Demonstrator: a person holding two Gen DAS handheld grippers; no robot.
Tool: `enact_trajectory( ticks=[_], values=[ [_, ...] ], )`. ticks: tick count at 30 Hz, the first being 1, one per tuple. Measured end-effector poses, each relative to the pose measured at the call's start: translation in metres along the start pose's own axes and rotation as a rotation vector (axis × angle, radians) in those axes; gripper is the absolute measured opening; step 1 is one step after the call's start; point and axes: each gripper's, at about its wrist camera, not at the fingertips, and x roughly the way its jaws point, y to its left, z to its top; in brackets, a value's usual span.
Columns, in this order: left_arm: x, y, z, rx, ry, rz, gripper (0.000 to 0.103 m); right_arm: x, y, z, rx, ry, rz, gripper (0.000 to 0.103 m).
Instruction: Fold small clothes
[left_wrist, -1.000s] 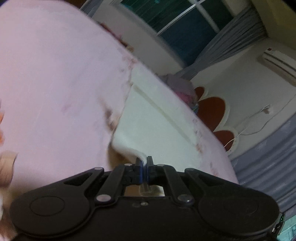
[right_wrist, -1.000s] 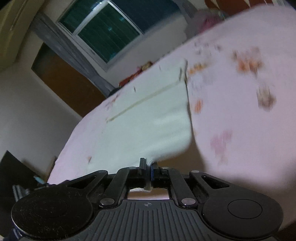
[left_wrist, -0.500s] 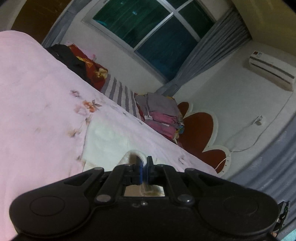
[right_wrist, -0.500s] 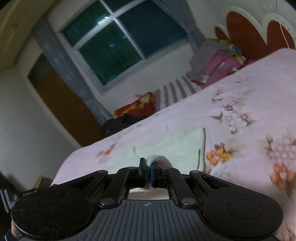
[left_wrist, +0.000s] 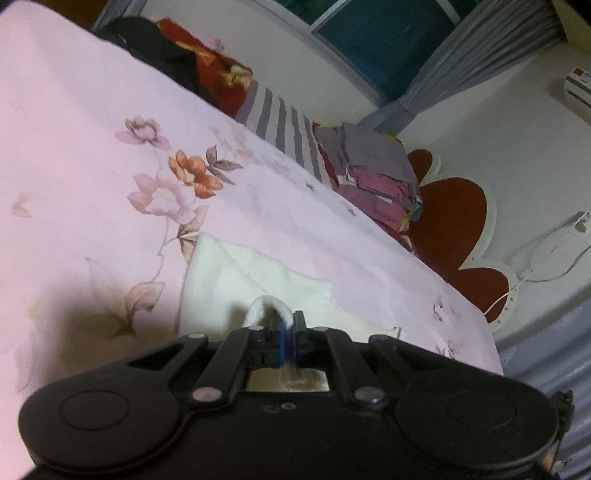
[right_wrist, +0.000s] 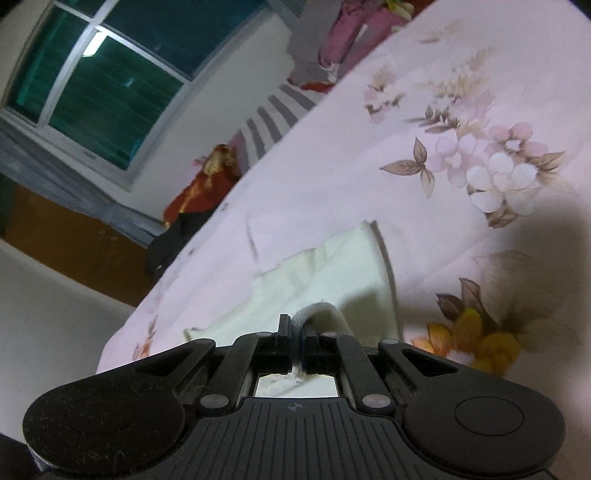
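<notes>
A small cream-white garment lies on the pink floral bedsheet. My left gripper is shut on a bunched edge of it, a loop of cloth sticking up at the fingertips. In the right wrist view the same cream garment spreads just ahead, and my right gripper is shut on another pinched edge of it. Both held edges hang a little above the part that rests flat on the sheet.
At the far side of the bed lie a striped pillow, a stack of folded pink and grey clothes, a red cushion and a dark garment. A red flower-shaped headboard and a window stand beyond.
Both grippers have carried the held edges across the garment toward the far side of the bed. The visible flat cloth ahead has shrunk, and the pillows and clothes pile have come into view.
</notes>
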Motion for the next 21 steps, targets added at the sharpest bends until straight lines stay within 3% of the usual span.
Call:
enact_trajectory(
  ticks=[1,3,4,5,6,9,11,14,15,18,21],
  values=[
    [0.005,0.002,0.001,-0.003,0.004,-0.020,0.005,0.006,-0.003,0.003,0.011,0.008,0.009,0.003],
    [0.009,0.006,0.004,-0.013,-0.009,-0.044,0.026,0.010,-0.008,0.007,0.040,-0.008,0.035,0.004],
    [0.009,0.008,0.005,-0.022,-0.023,-0.054,0.043,0.011,-0.010,0.009,0.054,-0.017,0.045,0.020],
    [0.009,0.009,0.007,-0.028,-0.037,-0.060,0.057,0.009,-0.012,0.011,0.062,-0.038,0.046,0.060],
    [0.008,0.010,0.009,-0.027,-0.051,-0.056,0.062,0.003,-0.010,0.012,0.058,-0.072,0.047,0.073],
    [0.006,0.008,0.016,0.016,-0.062,-0.062,0.062,-0.008,-0.009,0.016,0.029,-0.123,0.058,0.073],
    [0.012,0.002,0.022,0.095,-0.023,-0.026,0.048,-0.011,-0.005,0.018,-0.042,-0.127,0.019,0.073],
    [0.025,-0.010,0.024,0.247,0.052,0.017,0.038,-0.001,0.009,0.016,-0.194,-0.075,-0.057,0.050],
    [0.030,-0.014,0.023,0.292,0.074,0.031,0.037,0.004,0.015,0.014,-0.242,-0.056,-0.079,0.047],
    [0.041,-0.023,0.020,0.403,0.100,0.109,0.033,0.017,0.025,0.004,-0.374,-0.012,-0.131,0.043],
    [0.048,-0.021,0.016,0.425,0.125,0.119,0.030,0.026,0.027,-0.005,-0.438,0.004,-0.170,0.043]
  ],
)
